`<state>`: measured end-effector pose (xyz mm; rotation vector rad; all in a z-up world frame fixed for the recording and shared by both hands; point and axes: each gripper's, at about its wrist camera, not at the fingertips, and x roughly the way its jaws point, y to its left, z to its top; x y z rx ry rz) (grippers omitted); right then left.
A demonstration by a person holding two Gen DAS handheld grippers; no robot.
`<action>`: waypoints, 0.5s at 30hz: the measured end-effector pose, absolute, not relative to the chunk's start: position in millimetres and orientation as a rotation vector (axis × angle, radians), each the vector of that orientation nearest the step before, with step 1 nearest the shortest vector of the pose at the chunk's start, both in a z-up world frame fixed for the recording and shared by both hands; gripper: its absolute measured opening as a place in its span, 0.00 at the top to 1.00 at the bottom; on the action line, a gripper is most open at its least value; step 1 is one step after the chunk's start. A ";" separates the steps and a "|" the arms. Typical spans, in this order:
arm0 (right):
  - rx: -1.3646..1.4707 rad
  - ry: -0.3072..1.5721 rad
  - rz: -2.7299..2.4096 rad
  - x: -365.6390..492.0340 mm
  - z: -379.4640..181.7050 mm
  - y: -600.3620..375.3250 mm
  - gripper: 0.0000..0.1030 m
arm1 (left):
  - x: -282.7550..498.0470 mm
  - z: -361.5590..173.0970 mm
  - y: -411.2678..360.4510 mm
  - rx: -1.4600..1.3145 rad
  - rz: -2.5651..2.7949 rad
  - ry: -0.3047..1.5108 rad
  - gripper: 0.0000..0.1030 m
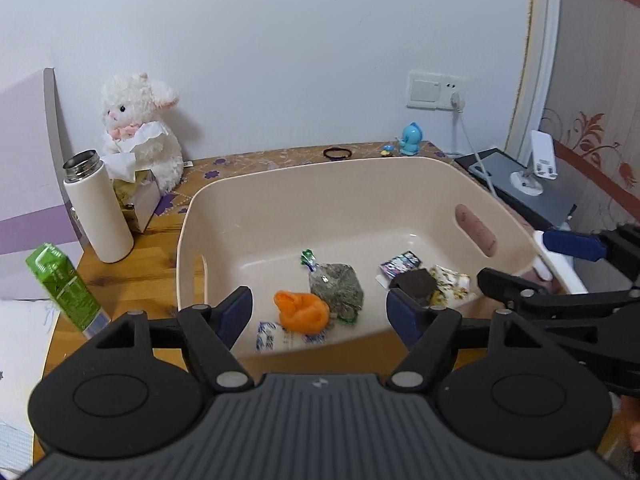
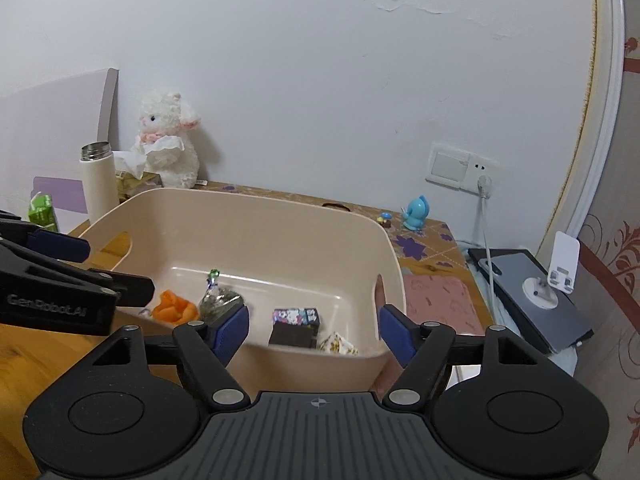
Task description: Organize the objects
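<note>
A beige plastic bin [image 1: 224, 200] [image 2: 256, 216] stands on the wooden table. In it lie an orange cloth lump [image 1: 302, 312] [image 2: 174, 307], a clear bag of greenish stuff [image 1: 338, 292] [image 2: 220, 300], a small printed box [image 1: 400, 263] [image 2: 296, 317], a dark square packet [image 1: 414, 285] and a yellow-patterned packet [image 1: 450, 285] [image 2: 338, 343]. My left gripper [image 1: 320, 314] is open and empty at the bin's near rim. My right gripper [image 2: 314, 332] is open and empty at the bin's near right corner; in the left wrist view it reaches in from the right [image 1: 540, 264].
On the table's left stand a white flask [image 1: 98, 208], a green carton [image 1: 62, 288], a tissue box [image 1: 136, 196] and a plush lamb [image 1: 140, 128]. Behind the bin are a black hair tie [image 1: 337, 153] and a blue figurine [image 1: 412, 139]. A phone stand [image 2: 556, 276] is at right.
</note>
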<state>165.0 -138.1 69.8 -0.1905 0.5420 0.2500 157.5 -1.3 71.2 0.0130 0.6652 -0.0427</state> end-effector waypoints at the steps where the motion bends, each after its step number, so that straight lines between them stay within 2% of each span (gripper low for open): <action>1: -0.188 0.544 0.249 160.9 69.5 -139.1 0.28 | 152.5 72.3 -1.3 0.002 -0.048 0.665 0.27; 15: -0.180 0.523 0.258 95.5 70.7 -150.0 0.28 | 89.4 65.5 -0.1 -0.019 -0.047 0.664 0.27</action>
